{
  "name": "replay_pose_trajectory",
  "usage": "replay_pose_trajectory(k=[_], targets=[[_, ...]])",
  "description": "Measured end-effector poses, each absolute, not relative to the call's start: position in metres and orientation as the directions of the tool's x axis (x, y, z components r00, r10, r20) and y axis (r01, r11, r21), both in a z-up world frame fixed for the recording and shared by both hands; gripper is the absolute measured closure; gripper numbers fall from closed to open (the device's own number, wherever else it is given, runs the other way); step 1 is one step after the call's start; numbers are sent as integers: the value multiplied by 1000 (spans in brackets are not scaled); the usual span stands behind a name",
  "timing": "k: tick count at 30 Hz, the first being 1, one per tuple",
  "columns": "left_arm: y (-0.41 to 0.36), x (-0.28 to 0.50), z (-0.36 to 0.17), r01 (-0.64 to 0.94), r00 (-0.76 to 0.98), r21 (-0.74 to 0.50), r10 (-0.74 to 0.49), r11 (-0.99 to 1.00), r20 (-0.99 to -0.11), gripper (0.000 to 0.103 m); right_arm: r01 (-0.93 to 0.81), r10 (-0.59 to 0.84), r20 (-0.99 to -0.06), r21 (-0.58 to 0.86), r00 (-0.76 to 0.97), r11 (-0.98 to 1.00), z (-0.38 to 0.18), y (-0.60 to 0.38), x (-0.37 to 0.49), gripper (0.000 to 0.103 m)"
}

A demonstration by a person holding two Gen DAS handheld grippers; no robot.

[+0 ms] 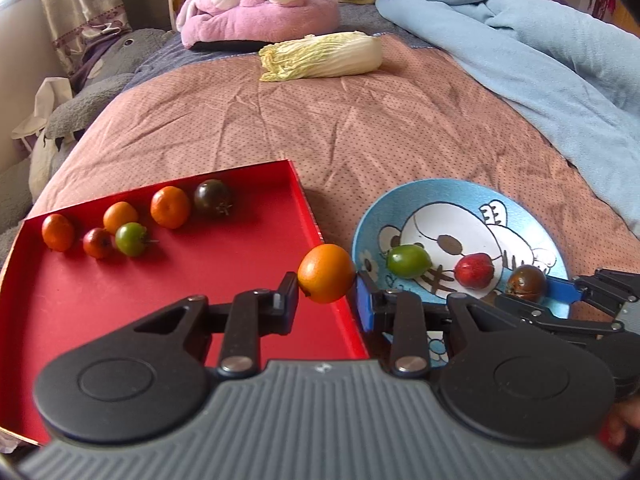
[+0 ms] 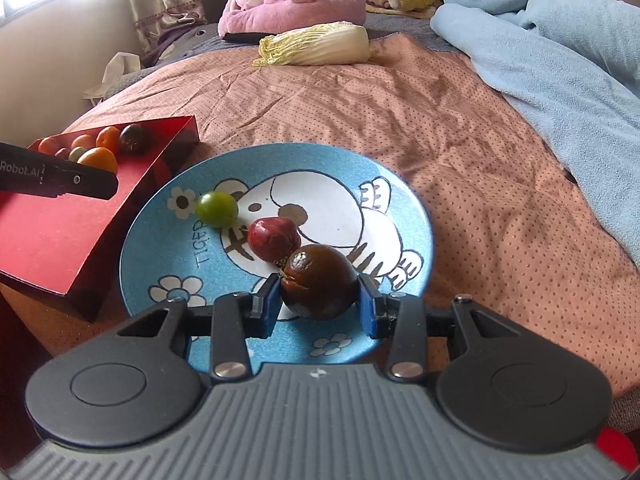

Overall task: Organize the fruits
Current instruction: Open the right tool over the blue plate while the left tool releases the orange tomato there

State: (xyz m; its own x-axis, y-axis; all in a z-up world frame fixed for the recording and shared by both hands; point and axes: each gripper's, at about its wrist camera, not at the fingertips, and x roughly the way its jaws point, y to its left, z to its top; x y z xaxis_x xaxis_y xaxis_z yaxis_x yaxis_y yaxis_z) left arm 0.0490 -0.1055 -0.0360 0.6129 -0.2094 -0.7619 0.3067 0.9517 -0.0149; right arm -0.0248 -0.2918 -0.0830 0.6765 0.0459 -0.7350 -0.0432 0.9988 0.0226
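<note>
My left tool [image 1: 326, 280] is clamped on a smooth round orange fruit [image 1: 326, 267], held over the near right edge of the shallow red cardboard tray [image 1: 240, 264]. My right tool [image 2: 319, 298] grips a glossy dark brown tomato [image 2: 318, 282] with a wrinkled stem scar, low over the near part of the round blue ceramic plate with a cartoon tiger [image 2: 404, 216].

On the plate lie a small green tomato [image 2: 217, 209] to the left and a dull red fruit [image 2: 274, 239] just beyond the brown one. At the tray's far left sit three orange fruits, a small red fruit [image 1: 97, 243], a green tomato [image 1: 131, 239] and a dark tomato [image 1: 213, 197].

Tray and plate rest side by side on a bed with a creased, dotted pink cover [image 1: 380, 128]. Farther off lies a pale, ribbed napa cabbage [image 1: 320, 56]; a fuzzy light-blue blanket [image 1: 520, 40] is bunched to the right.
</note>
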Motion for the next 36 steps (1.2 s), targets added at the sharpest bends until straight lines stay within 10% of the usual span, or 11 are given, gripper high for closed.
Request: replay_pose_trajectory(k=[11, 36], targets=[[-148, 41, -51, 407, 558, -66, -305, 911, -772, 69, -25, 38, -691, 28, 722, 999, -69, -298, -36, 38], [-163, 35, -59, 430, 506, -118, -347, 895, -789, 53, 16, 4, -666, 24, 746, 1000, -51, -312, -52, 35]])
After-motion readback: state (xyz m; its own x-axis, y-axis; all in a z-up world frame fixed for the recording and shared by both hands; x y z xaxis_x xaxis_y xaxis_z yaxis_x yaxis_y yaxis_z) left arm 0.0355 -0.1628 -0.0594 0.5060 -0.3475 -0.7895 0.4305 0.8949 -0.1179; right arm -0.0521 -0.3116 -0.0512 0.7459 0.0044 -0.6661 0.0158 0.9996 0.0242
